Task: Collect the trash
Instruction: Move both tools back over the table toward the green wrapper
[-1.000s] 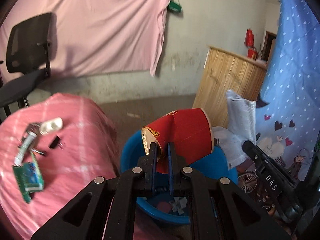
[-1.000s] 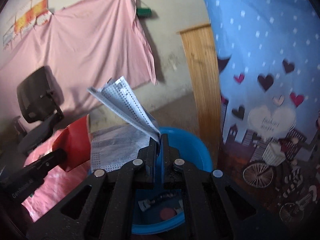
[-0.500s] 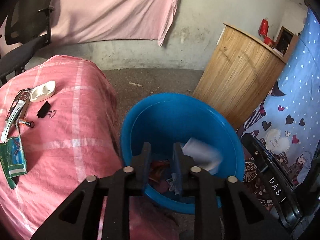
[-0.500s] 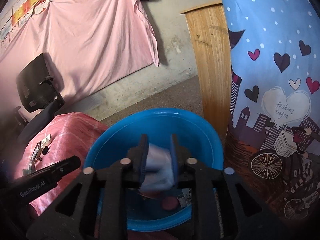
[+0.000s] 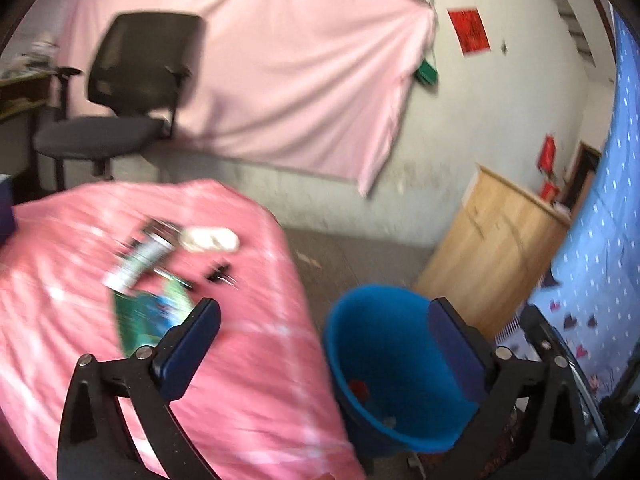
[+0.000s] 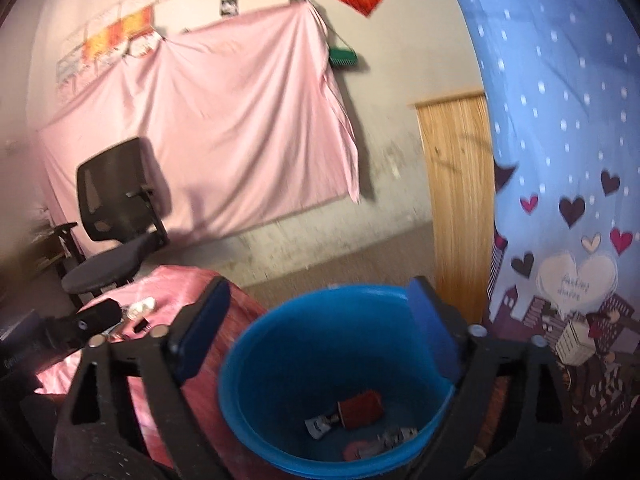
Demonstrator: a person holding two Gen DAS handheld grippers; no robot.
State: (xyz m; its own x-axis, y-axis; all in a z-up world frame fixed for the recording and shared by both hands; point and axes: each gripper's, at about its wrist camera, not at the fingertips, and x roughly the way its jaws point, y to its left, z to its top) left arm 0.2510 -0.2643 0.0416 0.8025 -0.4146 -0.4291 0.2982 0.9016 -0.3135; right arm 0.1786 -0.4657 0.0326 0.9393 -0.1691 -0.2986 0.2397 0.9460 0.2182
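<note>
Both tools (image 5: 324, 320) (image 6: 318, 302) wide and empty, blue bucket (image 6: 280, 344) rim below

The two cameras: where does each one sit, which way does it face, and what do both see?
Left wrist: sits on the left gripper, faces the pink table and blue bucket; its open fingers show, nothing between them.
Right wrist: sits on the right gripper, faces down into the bucket; its open fingers and the left gripper show.
Shared: bucket, table, black chair, pink sheet.
</note>
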